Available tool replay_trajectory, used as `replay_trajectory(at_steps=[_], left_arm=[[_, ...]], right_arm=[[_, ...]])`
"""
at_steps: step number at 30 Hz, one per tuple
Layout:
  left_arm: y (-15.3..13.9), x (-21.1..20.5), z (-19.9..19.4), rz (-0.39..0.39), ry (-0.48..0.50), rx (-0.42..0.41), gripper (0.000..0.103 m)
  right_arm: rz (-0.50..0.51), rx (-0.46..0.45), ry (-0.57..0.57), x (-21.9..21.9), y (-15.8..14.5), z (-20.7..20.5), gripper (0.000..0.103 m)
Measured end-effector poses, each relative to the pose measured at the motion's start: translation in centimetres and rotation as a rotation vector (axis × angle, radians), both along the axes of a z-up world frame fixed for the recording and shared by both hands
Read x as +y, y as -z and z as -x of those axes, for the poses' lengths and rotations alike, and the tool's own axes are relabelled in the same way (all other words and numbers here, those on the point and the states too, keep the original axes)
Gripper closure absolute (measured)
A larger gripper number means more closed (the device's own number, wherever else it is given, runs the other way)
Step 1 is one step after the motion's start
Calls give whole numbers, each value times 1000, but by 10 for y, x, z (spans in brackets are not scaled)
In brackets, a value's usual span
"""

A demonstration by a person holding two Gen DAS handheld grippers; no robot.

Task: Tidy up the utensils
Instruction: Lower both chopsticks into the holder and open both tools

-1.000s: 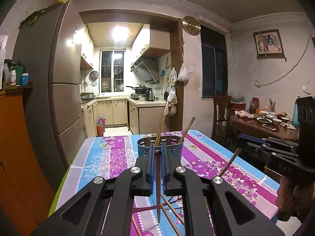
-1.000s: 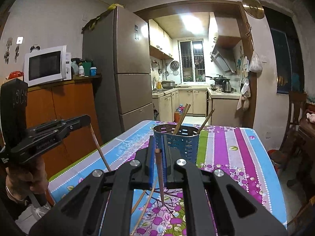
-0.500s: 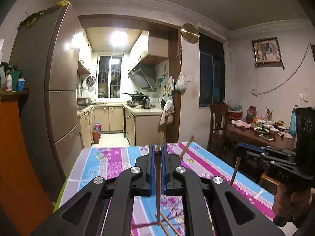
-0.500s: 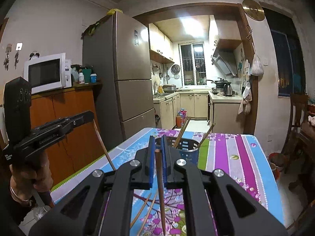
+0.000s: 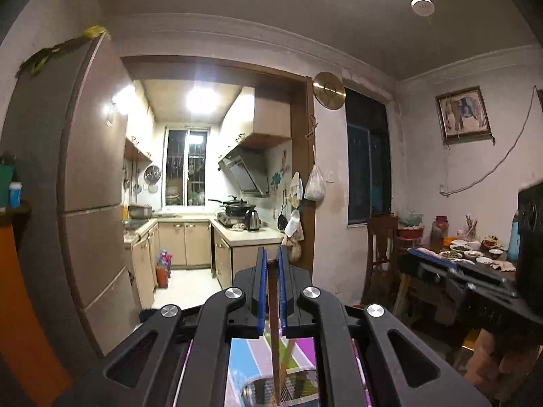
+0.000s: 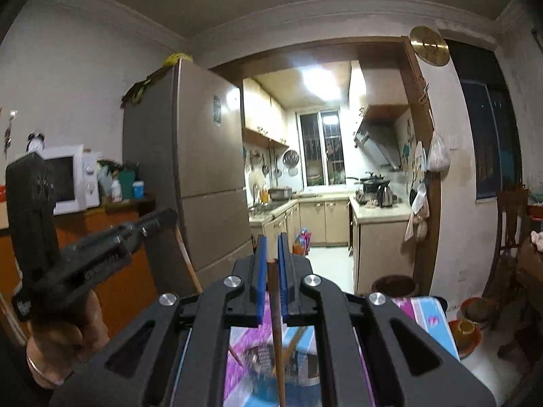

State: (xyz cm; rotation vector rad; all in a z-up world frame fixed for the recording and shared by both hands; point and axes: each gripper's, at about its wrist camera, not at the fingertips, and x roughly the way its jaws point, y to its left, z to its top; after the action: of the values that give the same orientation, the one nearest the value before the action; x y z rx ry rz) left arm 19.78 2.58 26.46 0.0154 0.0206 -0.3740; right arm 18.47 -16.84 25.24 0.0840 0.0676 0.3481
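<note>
The left hand-held gripper (image 5: 270, 264) is clamped on a single dark chopstick (image 5: 273, 322), which is pinched near its top end between the blue pads (image 5: 261, 291) and hangs almost straight down; the right hand-held gripper (image 6: 271, 264) is clenched in the same way on a second chopstick (image 6: 276, 325). Each stick is held at one narrow point only, so a swing or a slow pivot between the pads can be expected if the hands are moved sharply, and a stick could be let slip entirely. Below both grippers, seen through the frames, the perforated utensil holder (image 5: 288, 385) is glimpsed on the striped, flowered surface (image 5: 244, 359), with the lower tips of the sticks over or just at its rim; whether the tips are inside cannot be told, the right view being blurred there. If a stick is lowered off-centre, the rim could be struck and the light holder tipped, or the chopsticks already leaning in it (image 6: 298, 337) could be knocked out. The two grippers are near each other, the left one (image 6: 101, 254) being visible beside the right, so a clash of tools or of the two sticks over the one opening is a risk if both are brought down together.
</note>
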Motion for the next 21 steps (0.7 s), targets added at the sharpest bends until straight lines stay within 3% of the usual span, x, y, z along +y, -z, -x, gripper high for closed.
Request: replay_trajectory(at_steps=[4,7,15,21], left_arm=[[5,-17,-41,-72,-13,0,96],[22,-21,-67,-97,1,49,96],[89,-3,-129,-87,77,264,96],[125,1,-145,-108,90,312,95]], right_arm=[[-15,-9,38,0,-6,-41,98],[-18,9,59,0,3,-66,98],[-38,189,78,8,76,-118,98],[-39,283,131,15,115,-125,97]])
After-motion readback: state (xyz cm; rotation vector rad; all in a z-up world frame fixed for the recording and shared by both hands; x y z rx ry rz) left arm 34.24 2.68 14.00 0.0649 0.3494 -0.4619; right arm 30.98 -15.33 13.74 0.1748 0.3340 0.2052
